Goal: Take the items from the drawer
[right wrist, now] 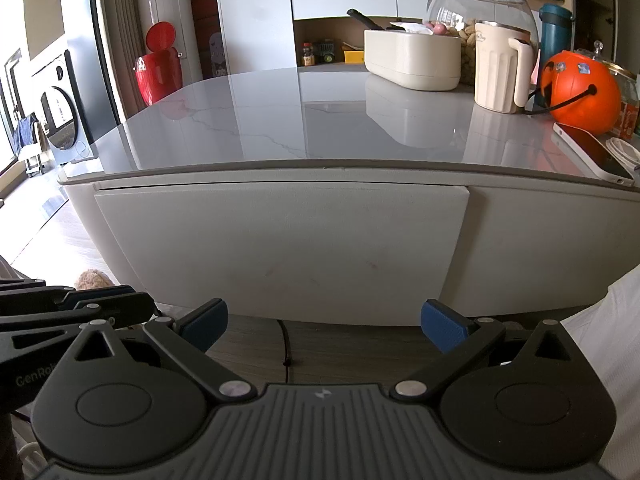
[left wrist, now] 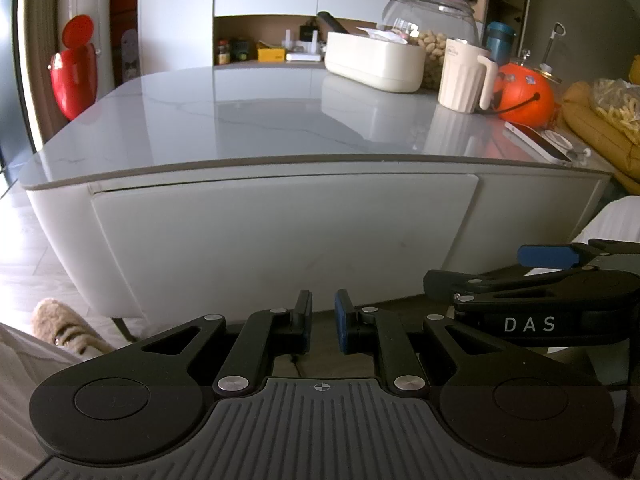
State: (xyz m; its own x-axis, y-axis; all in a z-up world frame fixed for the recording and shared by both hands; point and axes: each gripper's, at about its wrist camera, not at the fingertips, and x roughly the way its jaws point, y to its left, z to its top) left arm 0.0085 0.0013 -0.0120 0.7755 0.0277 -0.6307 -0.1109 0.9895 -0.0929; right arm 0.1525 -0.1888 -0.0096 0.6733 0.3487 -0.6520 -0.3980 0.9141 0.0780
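Two claws are hovering low in front of the drawer [left wrist: 280,240], whose flat front is sitting shut under the worktop [left wrist: 240,120] edge; neither is touching it. Left claw [left wrist: 323,322] is showing only a narrow gap between its pads, nothing in it. Right claw [right wrist: 324,324] is spread wide, empty.

Containers on the worktop's far right: a cream bin [right wrist: 412,62] is holding crumpled paper and a dark handle poking out. Behind it a lidded glass jar [right wrist: 480,12] is carrying peanuts. A ribbed cream jug [right wrist: 500,72] is standing in front of the jar, contents hidden. A teal flask [right wrist: 554,28] and an orange pumpkin bucket [right wrist: 580,88] are sitting further right, and a phone [right wrist: 592,154] is lying near the edge.

Left view alone is catching a yellow bag [left wrist: 600,128] at the right. Right view alone is showing a washing machine [right wrist: 56,108] at the far left. Both are showing a red bin [left wrist: 74,76] with its lid up.
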